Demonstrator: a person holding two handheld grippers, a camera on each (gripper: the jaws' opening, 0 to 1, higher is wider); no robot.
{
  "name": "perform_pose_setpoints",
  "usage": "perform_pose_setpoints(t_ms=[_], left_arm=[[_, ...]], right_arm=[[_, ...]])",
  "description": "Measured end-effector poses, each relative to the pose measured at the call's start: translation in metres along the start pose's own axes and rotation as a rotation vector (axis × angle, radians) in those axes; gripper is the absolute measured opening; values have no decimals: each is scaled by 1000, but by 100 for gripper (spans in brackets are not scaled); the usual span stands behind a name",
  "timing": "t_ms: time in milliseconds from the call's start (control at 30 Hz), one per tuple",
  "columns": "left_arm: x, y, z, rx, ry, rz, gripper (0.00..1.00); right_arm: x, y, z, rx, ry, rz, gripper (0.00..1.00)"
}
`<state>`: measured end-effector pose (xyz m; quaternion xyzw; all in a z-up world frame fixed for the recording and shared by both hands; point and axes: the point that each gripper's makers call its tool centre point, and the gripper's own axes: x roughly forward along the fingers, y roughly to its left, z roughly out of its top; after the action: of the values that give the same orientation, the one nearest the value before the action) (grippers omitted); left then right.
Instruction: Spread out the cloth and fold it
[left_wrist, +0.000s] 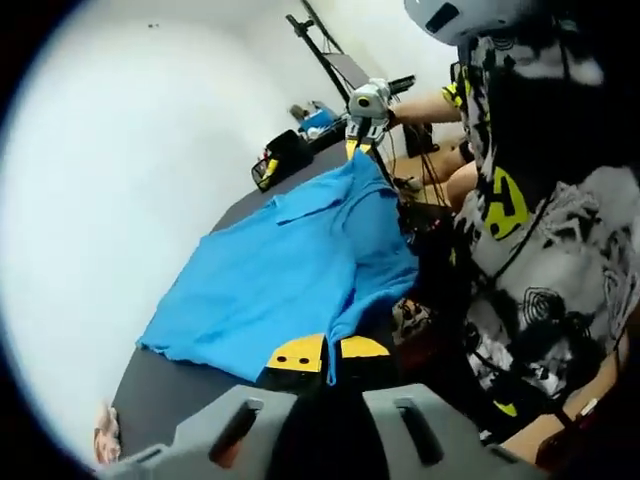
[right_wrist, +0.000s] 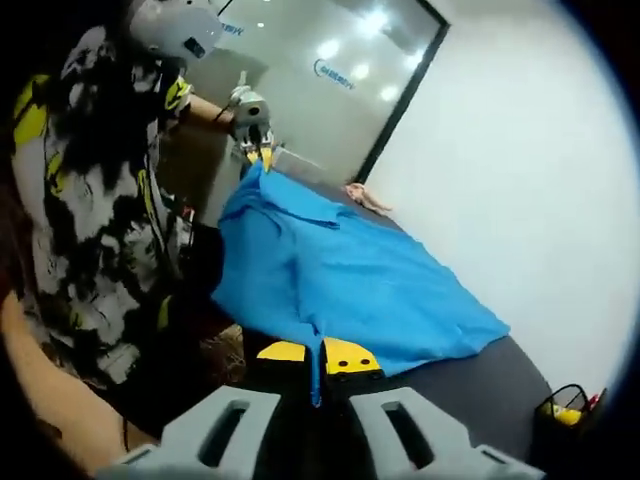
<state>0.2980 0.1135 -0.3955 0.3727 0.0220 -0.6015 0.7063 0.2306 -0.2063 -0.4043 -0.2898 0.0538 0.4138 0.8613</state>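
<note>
Blue cloth held up between two grips

We saw the left hand-held gripper (left_wrist: 327, 352) and right hand-held gripper (right_wrist: 318, 356) each clamped on the bright blue fabric cloth (left_wrist: 285, 275), stretched over the dark desk (left_wrist: 165, 390).

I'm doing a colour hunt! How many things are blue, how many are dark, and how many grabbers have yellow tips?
Blue: 1, the cloth, stretched over the table.
Dark: 2, the table and the black basket on it.
Yellow-tipped grabbers: 2, the left gripper and the right gripper, each pinching an edge of the cloth.
Total: 5
</note>
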Motion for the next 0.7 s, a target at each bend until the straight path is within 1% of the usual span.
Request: perform_pose_setpoints(t_ms=[33,67,100,133,167,200,233,267,300,333,367,400,467,500,533,600,633,667,700], left_arm=[[-3,0,-2,25,27,4,0],[-6,2,-3,48,36,19,0],[-8,0,-3,17,38,2,0],[-11,1,0,26,32,14,0],[-13,3,4,18,20,24,0],[-17,4,9,9,10,24,0],[-18,5,12,6,-1,28,0],[-22,8,19,11,-19,46,0],[-24,6,21,8,-12,36,0],[-27,5,25,9,-17,31,0],[-28,6,28,23,-17,40,0],[-33,7,31,17,-17,35,0],[-43,8,40,9,-36,42,0],[-50,11,48,-15,-65,47,0],[-54,12,52,-17,-75,49,0],[-61,15,56,-38,-77,52,0],[-65,16,60,-48,-98,58,0],[-66,15,62,-66,-104,53,0],[-68,14,65,-76,-109,51,0]], right_arm=[[-2,0,1,-10,8,-1,1],[-4,-1,0,-24,21,-8,1],[-7,4,4,1,23,18,1],[-9,4,6,-1,22,12,1],[-12,3,10,0,2,0,1],[-14,4,15,3,-25,5,1],[-16,4,25,28,-62,-3,1],[-17,4,32,53,-94,-7,1],[-22,4,33,30,-91,-7,1],[-24,3,36,20,-101,-15,1],[-27,2,39,24,-109,-22,1],[-32,2,43,29,-117,-25,1],[-39,1,56,22,-148,-39,1],[-44,3,63,28,-157,-25,1],[-46,4,68,25,-157,-24,1],[-50,3,76,19,-166,-31,1],[-52,4,79,11,-163,-28,1],[-53,4,83,17,-170,-28,1],[-54,7,85,29,-176,-13,1]])
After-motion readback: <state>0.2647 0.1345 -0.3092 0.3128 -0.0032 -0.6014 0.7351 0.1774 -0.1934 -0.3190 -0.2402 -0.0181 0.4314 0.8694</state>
